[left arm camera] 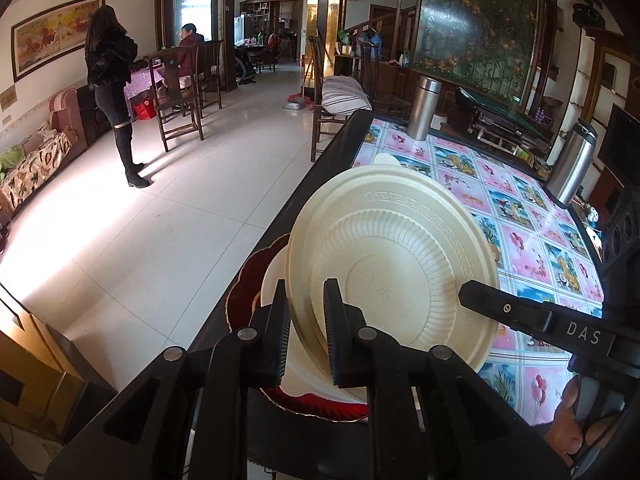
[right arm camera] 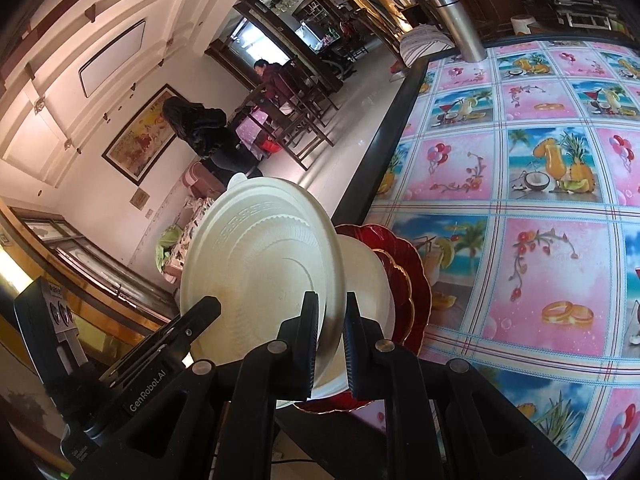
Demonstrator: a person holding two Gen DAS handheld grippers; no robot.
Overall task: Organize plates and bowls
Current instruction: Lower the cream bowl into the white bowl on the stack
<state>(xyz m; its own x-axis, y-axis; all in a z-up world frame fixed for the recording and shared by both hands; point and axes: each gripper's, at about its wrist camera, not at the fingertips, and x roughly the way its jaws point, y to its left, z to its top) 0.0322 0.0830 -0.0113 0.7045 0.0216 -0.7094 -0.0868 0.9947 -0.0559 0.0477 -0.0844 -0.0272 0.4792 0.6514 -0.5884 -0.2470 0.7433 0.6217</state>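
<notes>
A cream embossed plate (left arm camera: 396, 264) is held tilted above a stack at the table's near edge. My left gripper (left arm camera: 307, 332) is shut on its rim. My right gripper (right arm camera: 329, 340) is shut on the same plate (right arm camera: 260, 256) at the opposite rim, and its finger (left arm camera: 508, 310) shows in the left wrist view. Under the plate sit a cream bowl (right arm camera: 366, 280) and red scalloped plates (right arm camera: 412, 280), also seen in the left wrist view (left arm camera: 248, 276). Another cream piece (left arm camera: 386, 159) peeks out beyond the plate.
The table (left arm camera: 520, 216) has a colourful patterned cloth and a dark edge (left arm camera: 320, 168). Two steel flasks (left arm camera: 424, 108) (left arm camera: 572, 164) stand at its far side. Chairs, a tiled floor and two people lie to the left.
</notes>
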